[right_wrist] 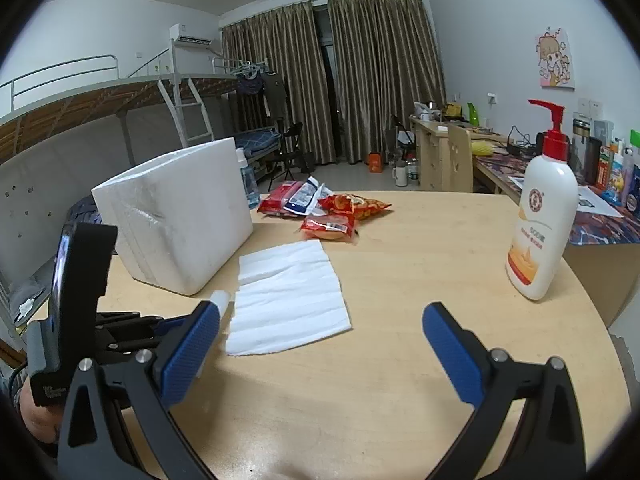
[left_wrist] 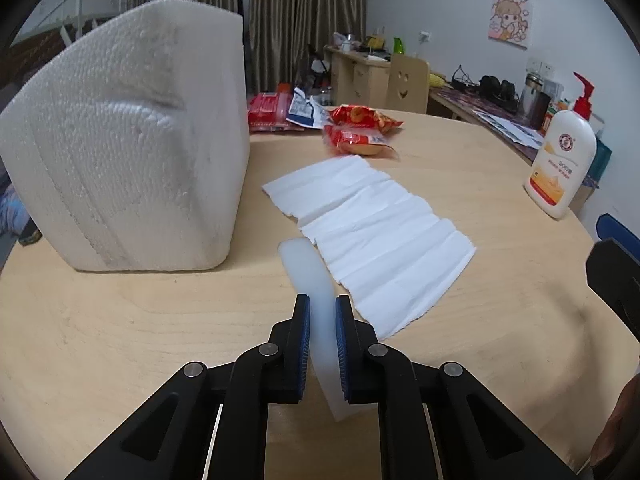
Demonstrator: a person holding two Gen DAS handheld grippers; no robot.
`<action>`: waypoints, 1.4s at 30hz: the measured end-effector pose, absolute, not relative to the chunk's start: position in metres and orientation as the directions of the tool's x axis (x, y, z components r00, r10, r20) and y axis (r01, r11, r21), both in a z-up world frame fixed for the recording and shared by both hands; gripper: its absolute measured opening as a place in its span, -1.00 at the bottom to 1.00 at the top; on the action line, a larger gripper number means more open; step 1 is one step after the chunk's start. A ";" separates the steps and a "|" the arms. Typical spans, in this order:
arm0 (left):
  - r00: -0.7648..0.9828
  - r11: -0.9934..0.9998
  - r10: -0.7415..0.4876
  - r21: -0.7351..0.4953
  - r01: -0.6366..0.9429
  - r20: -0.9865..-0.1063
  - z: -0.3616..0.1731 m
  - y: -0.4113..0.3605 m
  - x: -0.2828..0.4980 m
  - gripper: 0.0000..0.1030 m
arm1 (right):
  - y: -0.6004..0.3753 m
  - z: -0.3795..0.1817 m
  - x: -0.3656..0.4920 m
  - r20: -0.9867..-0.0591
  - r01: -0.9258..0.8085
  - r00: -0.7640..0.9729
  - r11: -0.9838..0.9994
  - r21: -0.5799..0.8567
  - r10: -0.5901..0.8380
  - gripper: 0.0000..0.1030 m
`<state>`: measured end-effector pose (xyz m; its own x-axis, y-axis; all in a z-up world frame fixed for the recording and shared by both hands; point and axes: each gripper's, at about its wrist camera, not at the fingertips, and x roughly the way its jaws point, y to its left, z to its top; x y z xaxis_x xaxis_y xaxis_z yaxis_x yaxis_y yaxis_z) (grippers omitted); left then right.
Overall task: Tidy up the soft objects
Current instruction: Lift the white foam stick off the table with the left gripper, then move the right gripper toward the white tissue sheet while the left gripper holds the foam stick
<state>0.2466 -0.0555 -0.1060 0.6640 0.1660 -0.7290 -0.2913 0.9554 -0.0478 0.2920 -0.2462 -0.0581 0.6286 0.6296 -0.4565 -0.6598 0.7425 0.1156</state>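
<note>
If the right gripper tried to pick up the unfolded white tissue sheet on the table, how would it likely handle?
The tissue sheet lies flat and creased on the table, so it would probably hang limp if lifted by one edge. It looks thin, likely very light and easy to tear. The open right gripper may struggle to get its fingers under it, and a push would likely bunch it.

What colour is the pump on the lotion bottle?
Red, on a white lotion bottle; the pump shows best in the right wrist view.

A lotion bottle [right_wrist: 540, 216] with a red pump stands upright near the right edge of the round wooden table [right_wrist: 400, 360]. Behind are brown curtains [right_wrist: 360, 80], a desk [right_wrist: 432, 148], a bunk bed [right_wrist: 100, 96] and a wall poster [right_wrist: 556, 58].
</note>
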 end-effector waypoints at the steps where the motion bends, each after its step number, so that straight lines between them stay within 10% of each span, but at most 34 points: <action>1: 0.667 0.957 0.168 -0.044 -0.288 -0.726 -0.105 -0.056 0.246 -0.74 | -0.246 -0.058 0.292 -0.455 -0.660 0.629 0.742 0.117 0.631 0.99; 42: 0.747 0.960 0.188 -0.042 -0.277 -0.638 -0.074 0.000 0.187 -0.74 | -0.145 -0.080 0.317 -0.661 -0.662 0.534 0.747 0.060 0.527 0.99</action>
<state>0.1870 -0.0002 -0.0743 0.7472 0.1879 -0.6375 -0.2774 0.9598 -0.0422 0.3168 -0.1450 -0.0802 0.5341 0.5267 -0.6613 -0.6620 0.7471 0.0604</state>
